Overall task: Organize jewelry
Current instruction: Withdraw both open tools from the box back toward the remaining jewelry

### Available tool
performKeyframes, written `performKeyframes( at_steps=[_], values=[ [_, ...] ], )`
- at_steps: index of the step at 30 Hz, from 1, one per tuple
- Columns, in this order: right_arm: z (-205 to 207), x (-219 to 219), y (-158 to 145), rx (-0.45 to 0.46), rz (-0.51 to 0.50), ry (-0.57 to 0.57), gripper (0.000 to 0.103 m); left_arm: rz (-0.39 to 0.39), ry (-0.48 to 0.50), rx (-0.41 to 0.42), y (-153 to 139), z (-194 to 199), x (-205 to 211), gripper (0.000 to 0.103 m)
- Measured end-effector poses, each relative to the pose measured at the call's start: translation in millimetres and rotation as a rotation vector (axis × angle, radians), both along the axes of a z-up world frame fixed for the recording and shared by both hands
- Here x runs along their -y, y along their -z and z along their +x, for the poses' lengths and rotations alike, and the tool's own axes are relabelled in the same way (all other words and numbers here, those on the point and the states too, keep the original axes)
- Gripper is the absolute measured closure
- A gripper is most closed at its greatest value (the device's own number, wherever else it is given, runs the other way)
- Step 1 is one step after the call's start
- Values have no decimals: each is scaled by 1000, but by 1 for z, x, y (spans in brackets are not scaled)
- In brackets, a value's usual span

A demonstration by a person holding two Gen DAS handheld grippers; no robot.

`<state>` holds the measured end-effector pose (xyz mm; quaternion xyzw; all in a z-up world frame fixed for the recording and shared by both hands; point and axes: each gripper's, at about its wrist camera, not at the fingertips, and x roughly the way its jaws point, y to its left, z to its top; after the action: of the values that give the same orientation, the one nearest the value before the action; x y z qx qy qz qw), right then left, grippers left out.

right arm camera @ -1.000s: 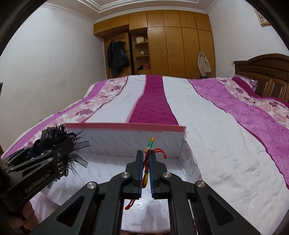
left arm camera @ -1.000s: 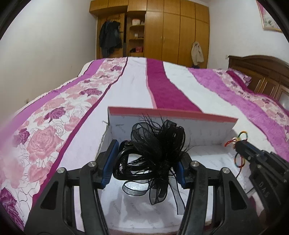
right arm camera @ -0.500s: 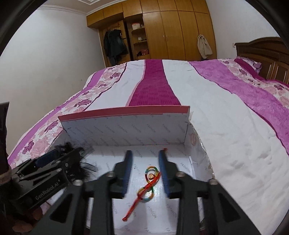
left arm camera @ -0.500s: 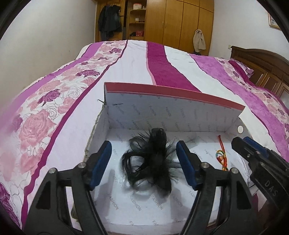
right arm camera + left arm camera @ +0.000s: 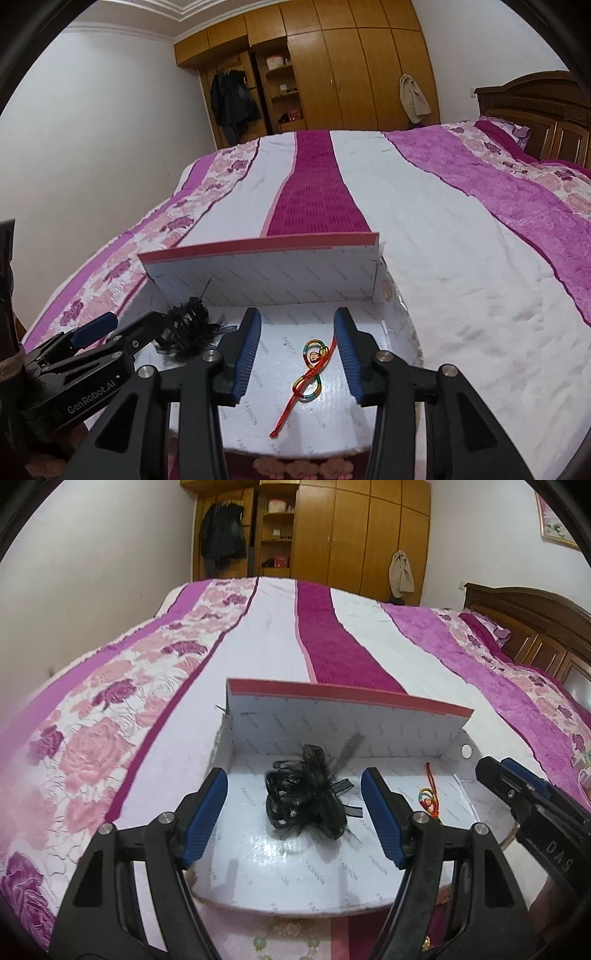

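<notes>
Left gripper point(image 5: 295, 812) jaws wide, empty. Right gripper point(image 5: 297, 350) jaws opening, pads clear of the rainbow cord bracelet point(image 5: 310, 369) lying between them on the box point(image 5: 332, 720) floor. Beyond the left gripper, the black feather hairpiece point(image 5: 310, 801): light, soft, crushable; best taken gently at its centre.

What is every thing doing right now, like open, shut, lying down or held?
Box: open, lid flap standing up.
Black feather hair clip: lying loose in the box.
Rainbow cord bracelet: lying loose in the box.
Left gripper: open, empty.
Right gripper: opening, touching nothing.
</notes>
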<state>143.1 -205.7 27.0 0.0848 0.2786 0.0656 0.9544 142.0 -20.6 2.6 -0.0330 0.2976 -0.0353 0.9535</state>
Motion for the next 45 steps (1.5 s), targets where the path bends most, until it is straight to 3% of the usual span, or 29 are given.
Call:
performKeyframes(
  at_steps=[6, 23, 35, 45],
  values=[
    [-20, 6, -15, 39, 25, 11, 54, 13, 3, 37, -12, -16, -5, 35],
    [-77, 22, -26, 55, 19, 14, 49, -20, 12, -25, -24, -58, -27, 35],
    [-87, 24, 8, -67, -7, 9, 49, -26, -17, -170, 7, -61, -43, 35],
    [-80, 11, 31, -152, -28, -35, 39, -14, -9, -297, 45, -50, -40, 36]
  ],
)
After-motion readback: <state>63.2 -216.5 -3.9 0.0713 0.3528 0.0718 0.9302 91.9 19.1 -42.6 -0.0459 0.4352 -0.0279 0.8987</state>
